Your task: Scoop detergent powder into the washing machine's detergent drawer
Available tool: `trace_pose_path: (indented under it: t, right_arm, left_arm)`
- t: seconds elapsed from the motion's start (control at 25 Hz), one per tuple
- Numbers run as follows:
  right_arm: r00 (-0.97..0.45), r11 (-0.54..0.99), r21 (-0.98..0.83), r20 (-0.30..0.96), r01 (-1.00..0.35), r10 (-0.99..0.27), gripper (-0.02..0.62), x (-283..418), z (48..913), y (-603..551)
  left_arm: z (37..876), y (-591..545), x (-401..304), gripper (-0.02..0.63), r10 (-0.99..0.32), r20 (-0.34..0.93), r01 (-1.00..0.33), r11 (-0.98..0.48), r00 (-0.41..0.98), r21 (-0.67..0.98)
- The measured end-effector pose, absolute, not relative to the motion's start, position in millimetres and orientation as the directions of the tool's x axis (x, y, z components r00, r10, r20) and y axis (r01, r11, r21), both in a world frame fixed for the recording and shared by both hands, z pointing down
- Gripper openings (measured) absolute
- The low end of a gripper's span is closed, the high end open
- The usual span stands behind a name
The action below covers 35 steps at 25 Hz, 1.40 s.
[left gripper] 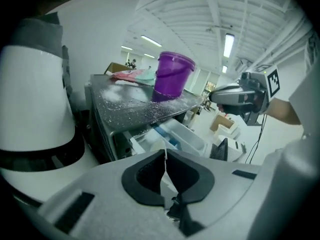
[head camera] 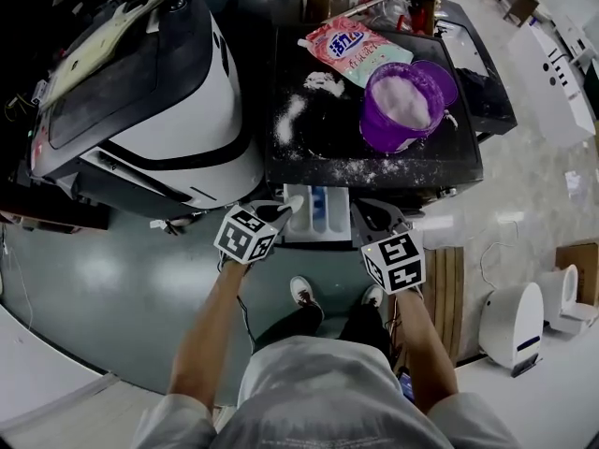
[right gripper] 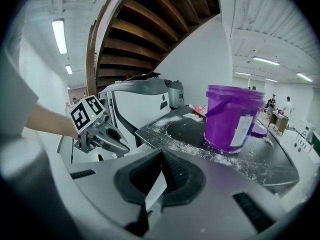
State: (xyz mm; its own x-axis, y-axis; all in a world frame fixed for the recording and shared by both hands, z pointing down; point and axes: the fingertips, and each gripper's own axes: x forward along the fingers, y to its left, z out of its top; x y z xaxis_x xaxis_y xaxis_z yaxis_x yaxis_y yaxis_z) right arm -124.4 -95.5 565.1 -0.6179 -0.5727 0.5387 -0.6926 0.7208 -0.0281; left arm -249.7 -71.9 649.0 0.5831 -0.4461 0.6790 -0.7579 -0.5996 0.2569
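Head view, looking steeply down: shows the dark top of a washing machine (head camera: 309, 157) serving as a table. Carries an open purple bucket (head camera: 374, 129) filled with white detergent powder (head camera: 402, 101), set toward the front right, probably to keep the powder close to its destination. Also carries the purple lid (head camera: 447, 78) just behind the bucket, a pink bag (head camera: 351, 50) lying flat at the back, and spilled powder (head camera: 290, 120) scattered across the surface.

Below the front edge, pulled out and open: the detergent drawer (head camera: 318, 215), pale with blue inside, ready to receive powder.

Flanking that drawer: left hand-held gripper (head camera: 292, 202) and right hand-held gripper (head camera: 363, 211), held low at arm's length, one on each side. Pads pressed together on both, per each gripper view, with nothing between them. No scoop clearly visible anywhere.

Left of the washing machine: a large white appliance (head camera: 187, 129), uninvolved.

Likely an early stage, judging from the untouched bucket and empty-looking drawer. Next move probably a reach up to the bucket.
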Motion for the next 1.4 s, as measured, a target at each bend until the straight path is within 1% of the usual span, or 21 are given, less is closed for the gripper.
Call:
trace_pose_path:
  t: [0.36, 0.68, 0.88, 1.04, 1.2, 1.4]
  right_arm:
    - [-0.605, 0.704, -0.026, 0.535, -0.709, -0.59, 0.006, -113.4, 563.1, -98.5]
    - [-0.606, 0.701, -0.029, 0.53, -0.713, -0.593, 0.006, -110.6, 561.9, -95.5]
    - [-0.602, 0.695, -0.028, 0.525, -0.719, -0.601, 0.006, -104.6, 560.3, -93.4]
    - [-0.597, 0.687, -0.029, 0.523, -0.726, -0.608, 0.006, -99.0, 560.3, -91.6]
    - [-0.584, 0.672, -0.03, 0.523, -0.74, -0.62, 0.006, -92.0, 561.5, -90.4]
    - [-0.574, 0.658, -0.034, 0.524, -0.752, -0.629, 0.006, -85.4, 564.5, -89.0]
  left_arm:
    - [656.4, -69.2, -242.8, 0.015, -0.403, 0.755, -0.701, -0.705, 0.517, 0.104]
    - [661.2, -63.7, -237.9, 0.015, -0.386, 0.808, -0.604, -0.795, 0.445, -0.048]
    - [664.3, -63.9, -234.9, 0.015, -0.423, 0.823, -0.503, -0.841, 0.38, -0.2]
    - [663.6, -65.5, -232.3, 0.015, -0.476, 0.817, -0.399, -0.853, 0.326, -0.338]
    - [658.2, -69.3, -230.0, 0.015, -0.537, 0.793, -0.3, -0.837, 0.286, -0.458]
    - [651.6, -73.9, -229.7, 0.015, -0.613, 0.753, -0.134, -0.789, 0.238, -0.6]
